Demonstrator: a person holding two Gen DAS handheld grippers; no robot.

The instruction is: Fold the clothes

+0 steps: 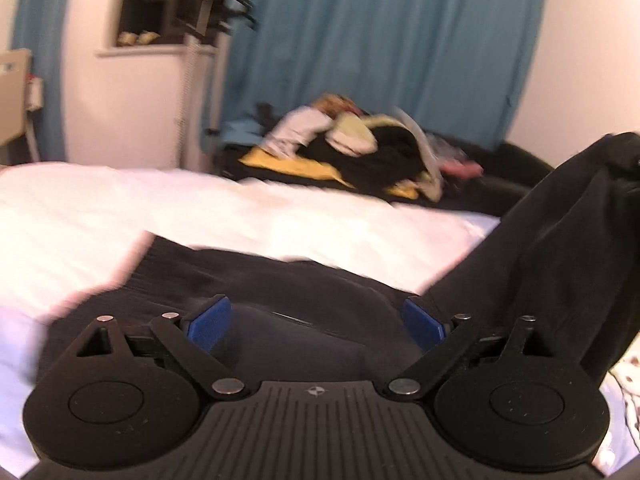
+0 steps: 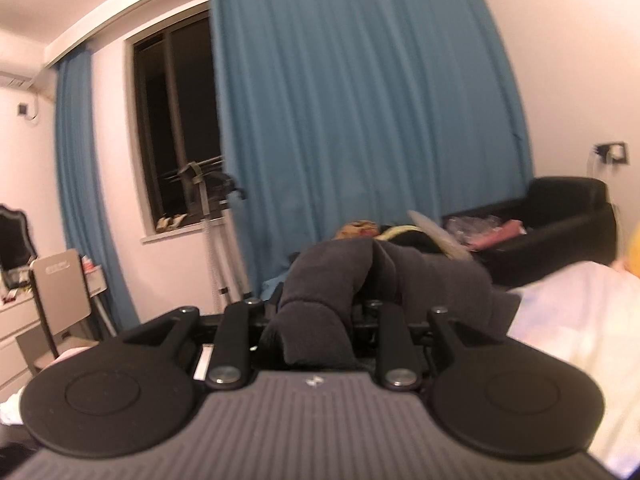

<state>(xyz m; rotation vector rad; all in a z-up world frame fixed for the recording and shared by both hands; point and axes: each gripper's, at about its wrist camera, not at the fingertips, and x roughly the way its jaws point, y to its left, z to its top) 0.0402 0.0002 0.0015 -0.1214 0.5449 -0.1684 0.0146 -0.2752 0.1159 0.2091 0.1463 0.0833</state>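
A black garment (image 1: pixel 280 280) lies spread on the white bed (image 1: pixel 120 208). One end of it rises in a taut band (image 1: pixel 560 240) toward the upper right. My left gripper (image 1: pixel 316 316) hovers low over the flat part, and its blue pads (image 1: pixel 210 322) stand wide apart with nothing pinched between them. In the right wrist view, my right gripper (image 2: pixel 320 308) is shut on a bunched fold of the dark garment (image 2: pixel 320 276). The cloth bulges over the fingers and hides their tips. This gripper is held up off the bed, pointing about level toward the curtain.
A pile of mixed clothes (image 1: pixel 352 144) sits on a black sofa (image 2: pixel 560 216) beyond the bed. A blue curtain (image 2: pixel 360 100) covers the far wall. A white clothes stand (image 2: pixel 218 248) is by the window, and a chair (image 2: pixel 60 292) and dresser (image 2: pixel 16 320) stand at left.
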